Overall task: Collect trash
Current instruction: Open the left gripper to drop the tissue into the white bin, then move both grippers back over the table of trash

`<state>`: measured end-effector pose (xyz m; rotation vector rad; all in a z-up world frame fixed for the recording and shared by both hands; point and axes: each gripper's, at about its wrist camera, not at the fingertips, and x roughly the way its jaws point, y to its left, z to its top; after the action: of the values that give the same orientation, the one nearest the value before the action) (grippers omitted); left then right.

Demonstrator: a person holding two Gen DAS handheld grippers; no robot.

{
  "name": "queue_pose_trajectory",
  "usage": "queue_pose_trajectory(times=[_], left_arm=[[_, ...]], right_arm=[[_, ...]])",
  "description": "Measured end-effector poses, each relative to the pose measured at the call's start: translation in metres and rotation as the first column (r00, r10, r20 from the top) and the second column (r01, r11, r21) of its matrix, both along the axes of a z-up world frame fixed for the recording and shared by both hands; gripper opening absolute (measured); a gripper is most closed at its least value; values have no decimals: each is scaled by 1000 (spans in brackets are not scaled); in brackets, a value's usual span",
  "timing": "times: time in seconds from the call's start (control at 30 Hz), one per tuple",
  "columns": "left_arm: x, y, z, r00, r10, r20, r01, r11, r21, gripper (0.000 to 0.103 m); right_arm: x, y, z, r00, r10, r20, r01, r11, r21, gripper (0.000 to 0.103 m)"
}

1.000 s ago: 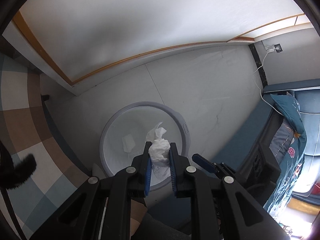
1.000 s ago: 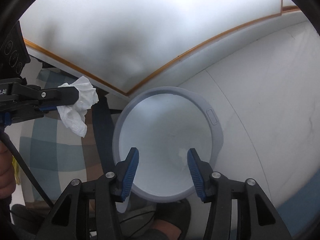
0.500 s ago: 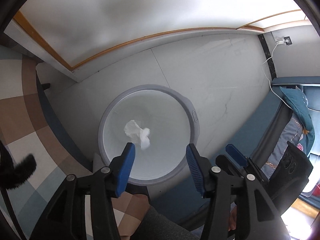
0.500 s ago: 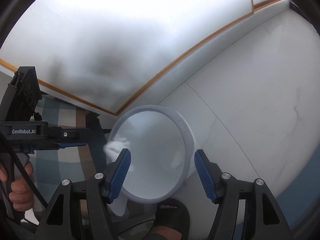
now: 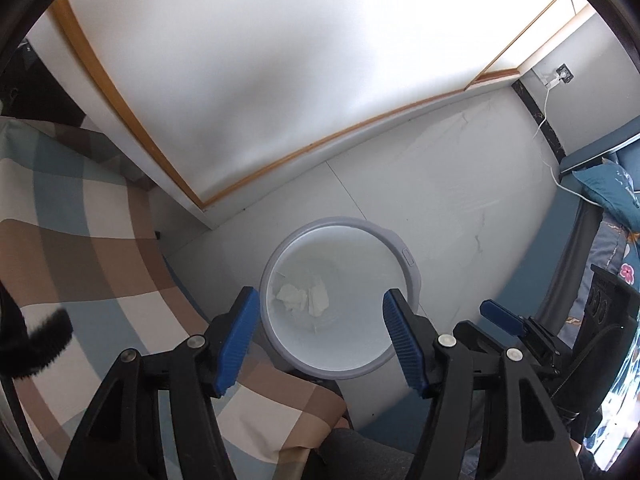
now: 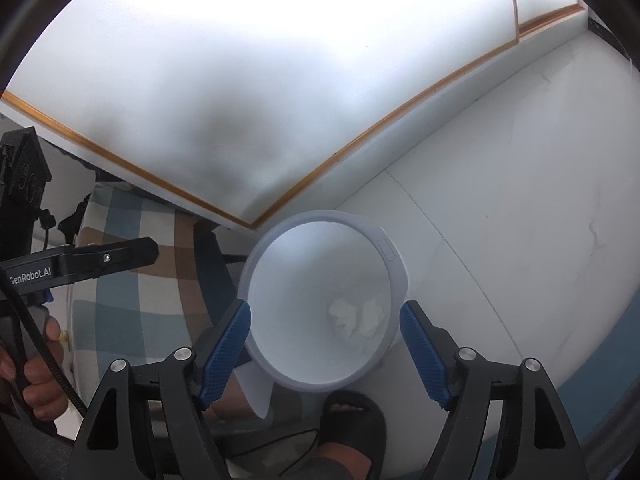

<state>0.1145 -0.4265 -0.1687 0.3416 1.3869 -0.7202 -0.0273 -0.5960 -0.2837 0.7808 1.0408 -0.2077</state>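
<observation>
White floor, bin by the checked bedspread. Tissues lie in the bin, straight below left gripper and right gripper; both jaws opening, empty.

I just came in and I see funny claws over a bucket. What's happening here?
A person is tidying up trash with a two-finger gripper in each hand. Both the left gripper and the right gripper hang over a round grey wastebasket on the floor, their fingers opening with nothing between them. Two crumpled white tissues lie at the bottom of the wastebasket. A checked blanket lies beside it.
</observation>
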Motion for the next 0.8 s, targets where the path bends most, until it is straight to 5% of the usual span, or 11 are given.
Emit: queue_pose_trajectory(times=[0.4, 0.8], left_arm=[[-8, 43, 61, 978, 107, 180, -89, 991, -101, 64], [-15, 116, 131, 895, 274, 351, -190, 948, -254, 80]], right_arm=[[-13, 9, 66, 996, -7, 84, 14, 996, -83, 85], [-12, 42, 170, 968, 33, 251, 18, 980, -197, 89]])
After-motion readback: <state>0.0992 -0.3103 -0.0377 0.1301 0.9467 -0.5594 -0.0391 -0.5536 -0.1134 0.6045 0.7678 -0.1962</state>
